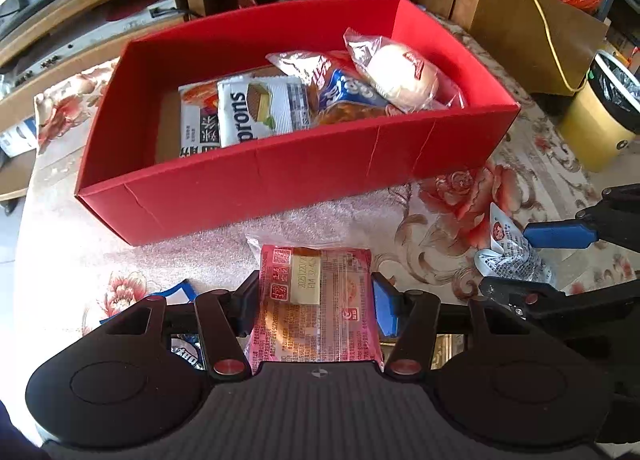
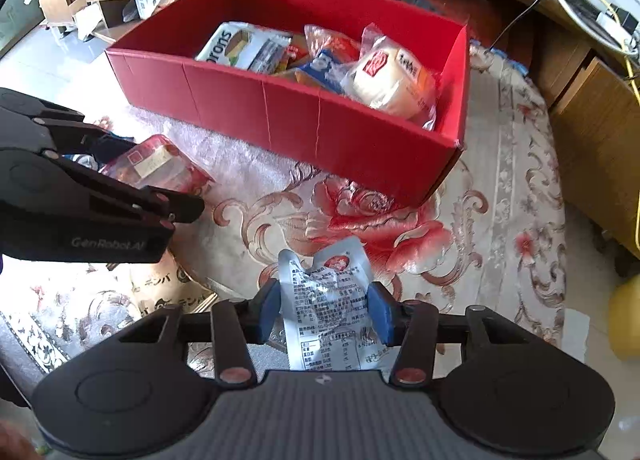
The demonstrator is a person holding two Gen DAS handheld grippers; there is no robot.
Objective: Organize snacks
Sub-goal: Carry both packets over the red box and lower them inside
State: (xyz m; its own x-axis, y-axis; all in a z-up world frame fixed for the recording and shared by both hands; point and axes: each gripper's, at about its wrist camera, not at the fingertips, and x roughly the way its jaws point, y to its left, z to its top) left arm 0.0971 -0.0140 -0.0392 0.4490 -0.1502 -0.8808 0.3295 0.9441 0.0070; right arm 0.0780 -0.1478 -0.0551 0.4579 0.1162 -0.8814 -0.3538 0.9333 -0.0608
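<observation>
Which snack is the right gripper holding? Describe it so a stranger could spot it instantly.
Start at the big red box on the floral tablecloth; in front of its near wall, the right gripper is shut on a silver foil packet. It is crinkled, covered in fine black print with a small red round logo near its top, unlike the pink packet in the left gripper.

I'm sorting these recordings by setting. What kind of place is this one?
Probably a lived-in room at home, perhaps a living room. A floral tablecloth covers the table under the red snack box, a wooden desk or shelf unit strung with cables stands behind, and a lined yellow bin sits on the floor.
</observation>
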